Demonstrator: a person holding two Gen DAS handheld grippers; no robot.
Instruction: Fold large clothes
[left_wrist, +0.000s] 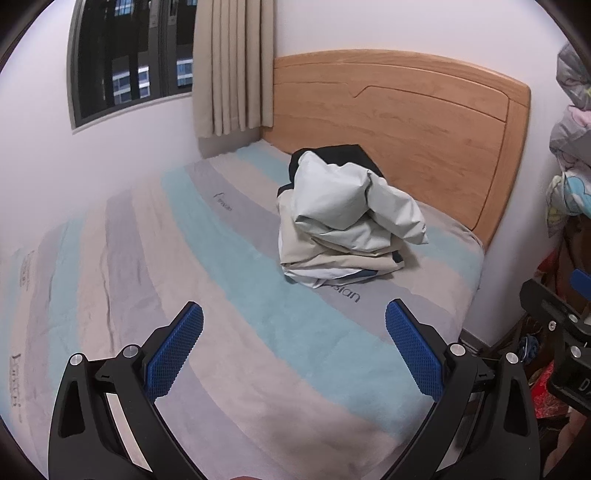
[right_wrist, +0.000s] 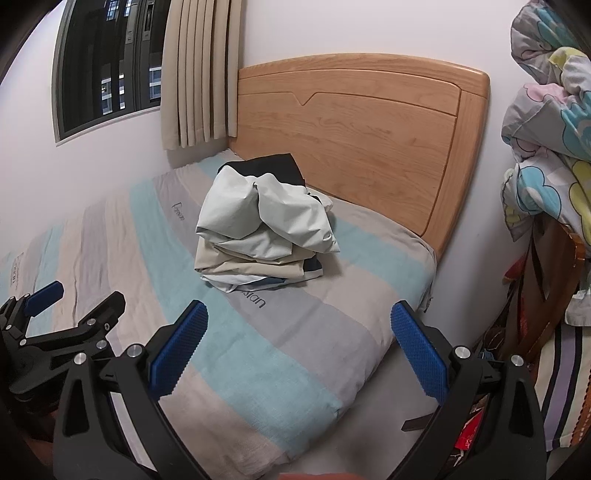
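A pile of clothes (left_wrist: 347, 218) lies on the striped bed (left_wrist: 207, 258) near the wooden headboard: a pale grey-green garment on top, beige and white pieces under it, a black one behind. It also shows in the right wrist view (right_wrist: 266, 225). My left gripper (left_wrist: 293, 328) is open and empty above the bed, well short of the pile. My right gripper (right_wrist: 299, 328) is open and empty, over the bed's near right corner. The left gripper shows at the left edge of the right wrist view (right_wrist: 74, 306), open.
A wooden headboard (left_wrist: 424, 122) stands behind the pile. A window (left_wrist: 125, 55) and beige curtain (left_wrist: 232, 66) are at the back left. A patterned quilt (right_wrist: 546, 122) is heaped at the right above a chair and clutter (right_wrist: 517, 332).
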